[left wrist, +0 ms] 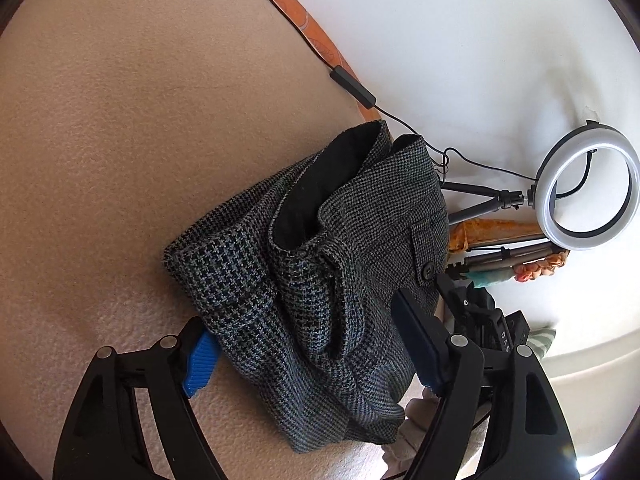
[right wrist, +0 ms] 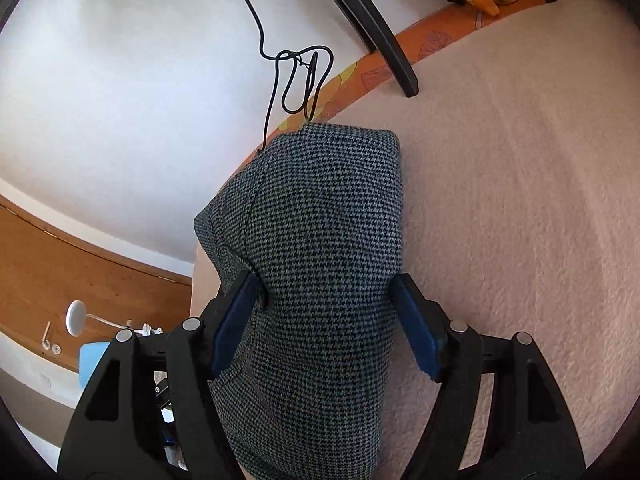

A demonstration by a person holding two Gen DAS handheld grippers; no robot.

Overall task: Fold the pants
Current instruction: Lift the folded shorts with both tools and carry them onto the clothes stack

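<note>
Lying bunched between both grippers on the blanket (left wrist: 100, 140), the pants (left wrist: 320, 280) look thick, soft and floppy — best pinched at the waistband. Left gripper (left wrist: 308, 344) and right gripper (right wrist: 324, 316) straddle the cloth, jaws wide, clamping nothing.
</note>
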